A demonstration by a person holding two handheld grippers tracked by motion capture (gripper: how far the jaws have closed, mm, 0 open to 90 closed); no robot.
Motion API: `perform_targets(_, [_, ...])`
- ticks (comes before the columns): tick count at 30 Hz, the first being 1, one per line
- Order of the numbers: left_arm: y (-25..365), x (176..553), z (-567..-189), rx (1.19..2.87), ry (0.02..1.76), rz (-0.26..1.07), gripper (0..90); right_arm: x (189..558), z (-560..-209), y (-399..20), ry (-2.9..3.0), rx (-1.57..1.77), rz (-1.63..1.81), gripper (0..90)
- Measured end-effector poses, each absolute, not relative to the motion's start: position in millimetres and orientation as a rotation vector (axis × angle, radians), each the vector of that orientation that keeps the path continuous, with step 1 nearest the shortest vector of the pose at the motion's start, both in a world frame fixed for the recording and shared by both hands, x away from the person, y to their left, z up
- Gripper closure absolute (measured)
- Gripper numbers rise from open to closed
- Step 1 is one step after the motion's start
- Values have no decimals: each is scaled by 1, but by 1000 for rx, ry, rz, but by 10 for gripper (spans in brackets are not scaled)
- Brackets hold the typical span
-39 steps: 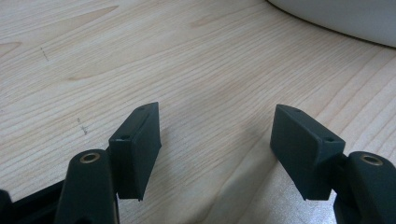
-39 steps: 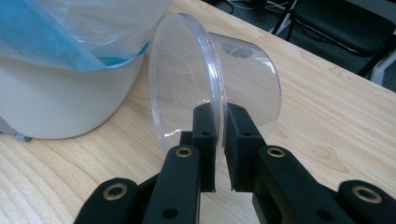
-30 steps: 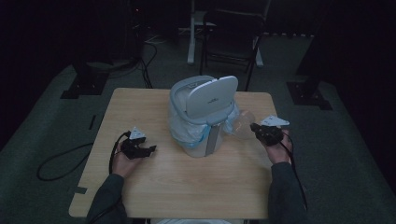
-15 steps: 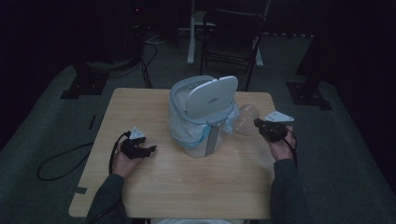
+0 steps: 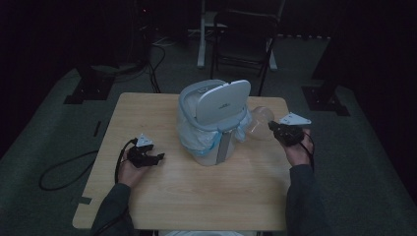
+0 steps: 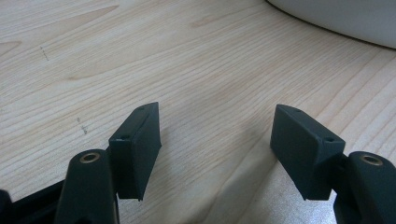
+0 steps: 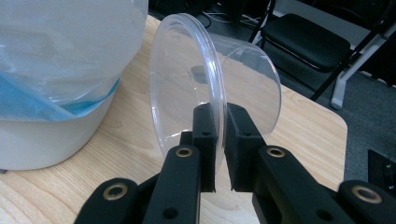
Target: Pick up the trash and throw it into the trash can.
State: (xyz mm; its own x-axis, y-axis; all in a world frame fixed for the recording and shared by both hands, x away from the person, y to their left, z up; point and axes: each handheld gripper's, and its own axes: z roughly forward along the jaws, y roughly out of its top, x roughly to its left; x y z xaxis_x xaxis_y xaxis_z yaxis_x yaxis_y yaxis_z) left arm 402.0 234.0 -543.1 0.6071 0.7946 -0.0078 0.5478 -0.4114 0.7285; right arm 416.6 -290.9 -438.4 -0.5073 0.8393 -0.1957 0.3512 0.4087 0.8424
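A small white bin (image 5: 212, 129) stands mid-table with its lid (image 5: 222, 100) tipped up and a pale blue bag (image 5: 192, 132) lining it. My right gripper (image 5: 272, 127) is just right of the bin, shut on the rim of a clear plastic cup (image 5: 259, 120). In the right gripper view the jaws (image 7: 219, 140) pinch the cup's wall (image 7: 187, 88), and its mouth faces the bin (image 7: 56, 135). My left gripper (image 5: 158, 158) rests low on the table left of the bin. It stands open (image 6: 217, 149) with bare wood between its fingers.
The wooden table (image 5: 196, 201) has free room in front of the bin and along its left side. A black folding chair (image 5: 246, 34) stands behind the far edge. A cable (image 5: 64, 172) loops on the floor at the left.
My right gripper has risen a little and drifted right with the clear cup in it. The left gripper has stayed in place.
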Motion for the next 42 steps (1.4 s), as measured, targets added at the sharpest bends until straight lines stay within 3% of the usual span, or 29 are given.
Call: perform_targets(42, [234,402,-543,2122,1054,447,342,421,-395,-293,1990,950,982,833])
